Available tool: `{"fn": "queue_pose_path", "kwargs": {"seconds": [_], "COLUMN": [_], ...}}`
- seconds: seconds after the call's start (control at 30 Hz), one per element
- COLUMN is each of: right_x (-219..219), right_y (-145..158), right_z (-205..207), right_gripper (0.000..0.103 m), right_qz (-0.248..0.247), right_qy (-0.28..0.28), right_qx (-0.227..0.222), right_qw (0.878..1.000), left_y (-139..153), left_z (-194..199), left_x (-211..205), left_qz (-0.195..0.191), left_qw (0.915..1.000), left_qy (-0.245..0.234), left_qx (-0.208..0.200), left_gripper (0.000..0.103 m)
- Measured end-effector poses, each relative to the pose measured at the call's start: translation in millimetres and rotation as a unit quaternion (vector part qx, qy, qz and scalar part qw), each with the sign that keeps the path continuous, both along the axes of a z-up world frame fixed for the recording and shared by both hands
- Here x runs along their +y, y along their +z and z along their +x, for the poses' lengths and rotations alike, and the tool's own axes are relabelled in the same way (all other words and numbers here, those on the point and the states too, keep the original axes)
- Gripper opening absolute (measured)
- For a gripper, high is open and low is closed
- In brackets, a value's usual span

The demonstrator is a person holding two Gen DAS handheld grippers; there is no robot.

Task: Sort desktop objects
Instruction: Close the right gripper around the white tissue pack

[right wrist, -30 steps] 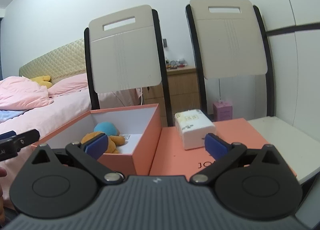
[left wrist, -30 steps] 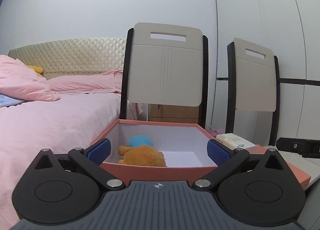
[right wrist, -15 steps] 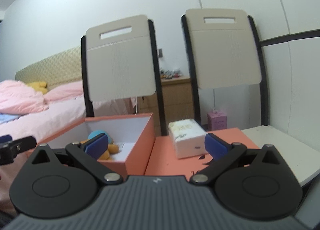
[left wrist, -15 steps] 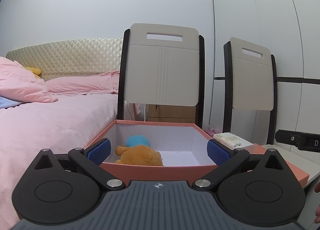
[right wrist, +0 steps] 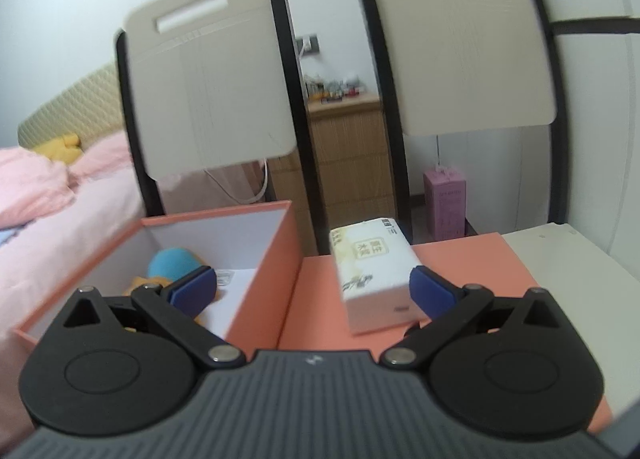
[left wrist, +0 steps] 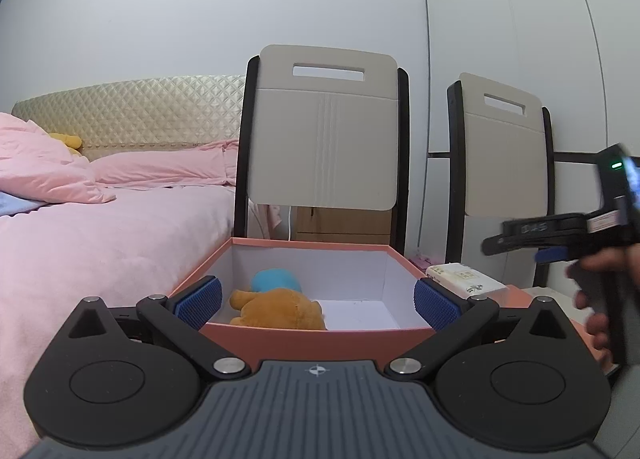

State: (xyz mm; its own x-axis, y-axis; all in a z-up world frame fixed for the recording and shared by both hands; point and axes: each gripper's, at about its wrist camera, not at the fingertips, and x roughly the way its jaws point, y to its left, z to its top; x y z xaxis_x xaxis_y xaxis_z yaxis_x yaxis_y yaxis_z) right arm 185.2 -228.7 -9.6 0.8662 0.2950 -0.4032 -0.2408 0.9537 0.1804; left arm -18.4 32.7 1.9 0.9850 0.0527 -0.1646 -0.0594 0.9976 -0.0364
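One open salmon-pink cardboard box [left wrist: 320, 337] contains one orange-and-blue plush toy [left wrist: 280, 301]. One white tissue pack [right wrist: 374, 273] lies beside it on one flat salmon-pink lid [right wrist: 460, 259]. Left gripper [left wrist: 318, 301] and right gripper [right wrist: 312, 287]: both spread, empty. Two beige chair backs [left wrist: 326, 131] behind.

We're in a home bedroom. The bed [left wrist: 100, 243] with pink bedding fills the left side, and its quilted beige headboard [left wrist: 132, 111] stands against the wall behind it, with pink pillows [left wrist: 160, 169] and a yellow plush [left wrist: 66, 139] at its foot. To the right of the bed stand 2 beige chairs [left wrist: 324, 131], and between them sits a wooden nightstand [right wrist: 348, 155] topped with small items. A wall socket [right wrist: 308, 44] sits above the nightstand.
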Motion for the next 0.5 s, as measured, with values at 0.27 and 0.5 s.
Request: {"fn": "queue_pose_path", "kwargs": {"seconds": [0.27, 0.5], "right_x": [-3.5, 13.6], "right_y": [-37.3, -55.3], "right_z": [92.2, 133.6], "right_gripper": [0.103, 0.103], "right_qz": [-0.038, -0.109], "right_qy": [-0.008, -0.007], "right_qx": [0.043, 0.053], "right_qw": [0.998, 0.993], "left_y": [-1.5, -4.7], "left_z": [4.9, 12.5], "left_x": [1.7, 3.2], "left_qz": [-0.005, -0.007], "left_qw": [1.0, 0.9997], "left_qy": [0.003, 0.009], "left_qx": [0.008, 0.02], "left_gripper": [0.103, 0.103]}}
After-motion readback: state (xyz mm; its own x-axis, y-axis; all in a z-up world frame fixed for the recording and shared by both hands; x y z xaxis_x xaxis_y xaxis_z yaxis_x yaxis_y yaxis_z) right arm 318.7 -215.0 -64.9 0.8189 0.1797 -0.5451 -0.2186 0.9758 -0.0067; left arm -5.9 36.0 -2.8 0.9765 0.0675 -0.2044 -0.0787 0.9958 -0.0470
